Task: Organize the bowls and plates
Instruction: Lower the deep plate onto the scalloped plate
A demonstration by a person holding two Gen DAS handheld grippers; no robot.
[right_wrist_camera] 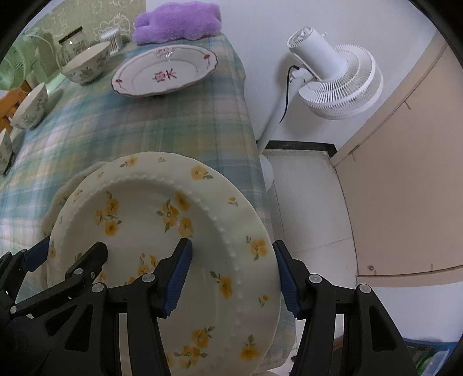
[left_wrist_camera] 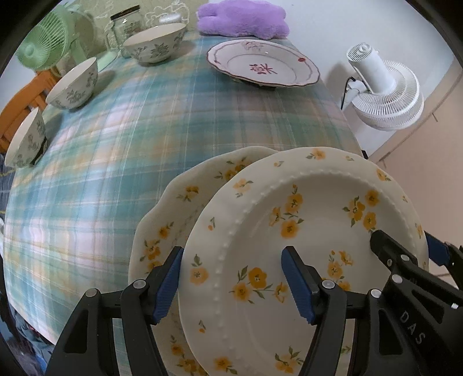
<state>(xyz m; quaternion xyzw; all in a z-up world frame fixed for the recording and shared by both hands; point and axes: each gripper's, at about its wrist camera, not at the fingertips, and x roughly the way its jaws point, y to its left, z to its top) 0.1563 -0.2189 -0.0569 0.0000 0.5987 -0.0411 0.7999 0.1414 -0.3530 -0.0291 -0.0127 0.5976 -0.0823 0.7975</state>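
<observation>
Now the beaded yellow-flower plate (left_wrist_camera: 306,231) sits tilted above the near right corner of the table (left_wrist_camera: 115,138), carried between both claws. The left claw (left_wrist_camera: 233,282) straddles the plate's left rim: its outer blue pad lies against the rim's outside edge and its inner pad rests over the plate's well, so the claw is pinching that rim section. The right claw (right_wrist_camera: 233,277) does the same on the plate's right rim, one pad over the well and the other just outside the edge; whether that outer pad truly presses the edge I cannot tell for sure, though the plate hangs between the two claws.

Directly under it lies a second yellow-flower plate (left_wrist_camera: 173,208) with a scalloped edge, showing to the left of the held one, flat on the plaid cloth.

Farther off, a red-patterned plate (left_wrist_camera: 263,63) stands near the table's far right edge. Three floral bowls (left_wrist_camera: 73,84) line the left side, well apart from the plates. Beyond them are a glass jar (left_wrist_camera: 127,23), a green fan (left_wrist_camera: 43,43) and a purple plush (left_wrist_camera: 243,17). A white fan (right_wrist_camera: 332,75) stands on the floor beside the table.
</observation>
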